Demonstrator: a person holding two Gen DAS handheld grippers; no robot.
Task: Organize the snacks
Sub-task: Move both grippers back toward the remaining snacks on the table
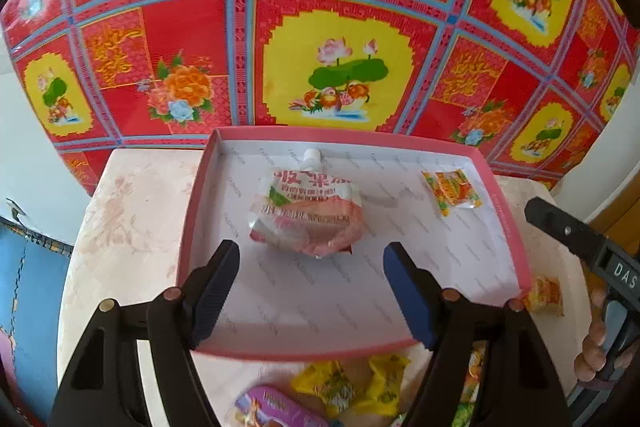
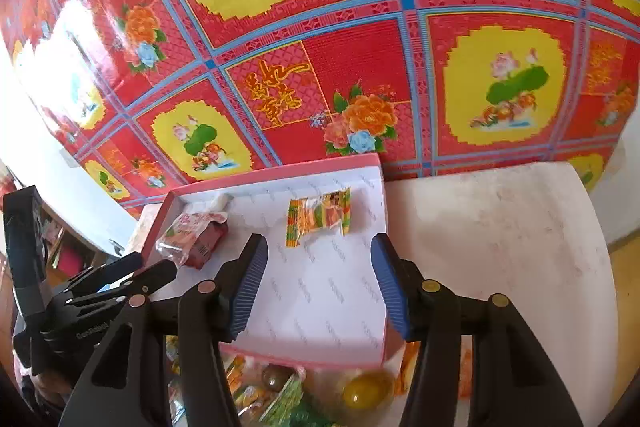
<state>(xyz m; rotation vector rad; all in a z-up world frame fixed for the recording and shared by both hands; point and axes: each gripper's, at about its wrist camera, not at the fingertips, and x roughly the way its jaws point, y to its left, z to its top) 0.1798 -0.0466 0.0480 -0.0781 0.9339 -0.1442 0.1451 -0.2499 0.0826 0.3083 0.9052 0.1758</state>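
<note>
A pink-rimmed box (image 1: 188, 227) with a white patterned floor sits on the small pale table; it also shows in the right wrist view (image 2: 276, 169). In it lie a pink jelly pouch with a white spout (image 1: 308, 215) (image 2: 192, 237) and a small orange-yellow candy packet (image 1: 452, 191) (image 2: 318, 221). My left gripper (image 1: 310, 291) is open and empty above the box's near half, just short of the pouch. My right gripper (image 2: 318, 285) is open and empty above the box's right part, just short of the candy packet. Loose snacks (image 1: 352, 387) (image 2: 280, 387) lie in front of the box.
One orange packet (image 1: 546, 295) lies outside the box's right corner. The right-hand tool and fingers (image 1: 600, 267) show at the left view's right edge; the left tool (image 2: 92, 303) shows at the right view's left. A red floral cloth (image 1: 320, 27) hangs behind the table.
</note>
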